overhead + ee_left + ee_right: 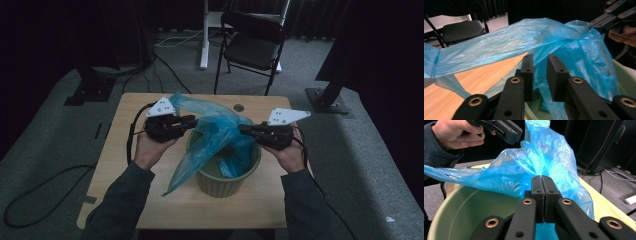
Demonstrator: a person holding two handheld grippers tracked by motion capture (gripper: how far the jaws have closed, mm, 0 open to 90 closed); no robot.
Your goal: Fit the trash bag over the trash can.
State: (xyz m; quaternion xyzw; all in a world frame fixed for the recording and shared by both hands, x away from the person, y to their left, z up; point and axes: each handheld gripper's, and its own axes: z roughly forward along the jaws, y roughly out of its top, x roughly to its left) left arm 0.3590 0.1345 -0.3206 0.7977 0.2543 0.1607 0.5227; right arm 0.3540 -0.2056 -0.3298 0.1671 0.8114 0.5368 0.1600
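A pale green bucket (226,184) stands on the wooden table (120,155). A crumpled blue plastic bag (215,127) hangs partly inside it, with one long end trailing over the rim toward the table's front. My right gripper (541,178) is shut, and the bag (529,167) is pinched at its jaw tips above the bucket's right rim (469,205). My left gripper (539,62) is open with a narrow gap, its jaws right against the bag (506,42) at the bucket's left side. In the high view the left gripper (189,121) and right gripper (243,129) face each other across the bag.
A black folding chair (252,42) stands on the carpet beyond the table, next to a white stand leg (204,40). Cables run over the floor at left. Dark equipment bases sit at the far left and right. The table's rear edge has a round hole (238,107).
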